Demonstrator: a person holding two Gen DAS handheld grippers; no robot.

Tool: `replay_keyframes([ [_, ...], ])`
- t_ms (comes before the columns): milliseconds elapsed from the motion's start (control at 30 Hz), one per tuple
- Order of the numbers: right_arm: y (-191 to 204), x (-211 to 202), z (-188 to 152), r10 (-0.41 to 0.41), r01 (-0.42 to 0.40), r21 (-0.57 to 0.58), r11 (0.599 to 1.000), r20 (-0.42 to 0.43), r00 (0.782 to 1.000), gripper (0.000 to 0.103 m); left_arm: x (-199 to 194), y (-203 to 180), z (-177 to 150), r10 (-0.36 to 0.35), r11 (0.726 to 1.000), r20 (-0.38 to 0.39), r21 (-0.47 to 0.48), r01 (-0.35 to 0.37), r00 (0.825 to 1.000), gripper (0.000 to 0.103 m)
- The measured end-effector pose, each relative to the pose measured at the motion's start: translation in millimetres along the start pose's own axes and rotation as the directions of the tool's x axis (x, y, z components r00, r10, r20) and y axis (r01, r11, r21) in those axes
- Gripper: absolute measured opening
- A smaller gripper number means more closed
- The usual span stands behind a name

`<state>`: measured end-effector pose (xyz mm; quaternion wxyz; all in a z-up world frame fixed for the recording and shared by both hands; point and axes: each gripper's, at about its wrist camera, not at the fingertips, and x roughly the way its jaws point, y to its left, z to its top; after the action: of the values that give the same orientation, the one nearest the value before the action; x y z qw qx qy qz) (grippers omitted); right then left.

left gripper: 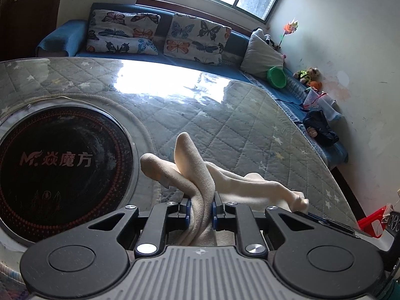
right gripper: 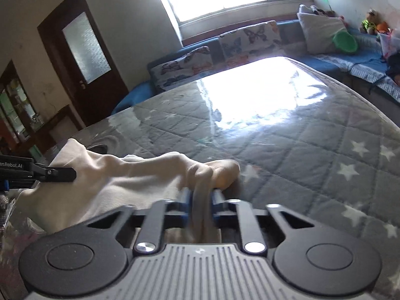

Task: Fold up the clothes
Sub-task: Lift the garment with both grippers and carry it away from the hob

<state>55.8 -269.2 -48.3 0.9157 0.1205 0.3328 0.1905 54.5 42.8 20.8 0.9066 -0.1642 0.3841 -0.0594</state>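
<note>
A cream knit garment (left gripper: pixel 190 160) with long sock-like legs lies bunched on the grey star-quilted table (left gripper: pixel 237 125). My left gripper (left gripper: pixel 201 206) is shut on a thick fold of it, and the legs spill forward and to the right. In the right wrist view the same cream garment (right gripper: pixel 120 175) stretches leftward over the table (right gripper: pixel 312 150). My right gripper (right gripper: pixel 201 197) has a gathered end of the garment pinched between its blue pads. One of the left gripper's fingers (right gripper: pixel 60 173) reaches in from the left edge and rests against the cloth.
A round black cooktop (left gripper: pixel 62 165) is set into the table at the left. Behind the table runs a blue sofa (left gripper: pixel 160 57) with butterfly cushions (left gripper: pixel 122 32), a green bowl (left gripper: pixel 276 76) and toys. A dark door (right gripper: pixel 85 50) stands at the left.
</note>
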Motion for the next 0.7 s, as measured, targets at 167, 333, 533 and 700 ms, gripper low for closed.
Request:
replay_keyframes([
  [167,12,-19,13,0.001,0.002,-0.044,0.999,0.056,0.998,0.010,-7,-9,7,-0.013,1.000,0.015,0.015,0.013,1.000,0.016],
  [333,21,-55,37,-0.014,0.031,-0.124,0.992,0.140,0.990,0.009,-14,-26,16,-0.054,0.998,0.043,0.035,0.052,0.998,0.016],
  [533,22,-90,62,-0.056,0.097,-0.184,0.978,0.217,0.975,0.009,-14,-50,25,-0.111,0.993,0.058,0.050,0.108,0.992,0.016],
  [700,13,-104,74,-0.110,0.161,-0.203,0.966,0.238,0.965,0.009,-9,-70,29,-0.147,0.987,0.061,0.076,0.142,0.987,0.016],
])
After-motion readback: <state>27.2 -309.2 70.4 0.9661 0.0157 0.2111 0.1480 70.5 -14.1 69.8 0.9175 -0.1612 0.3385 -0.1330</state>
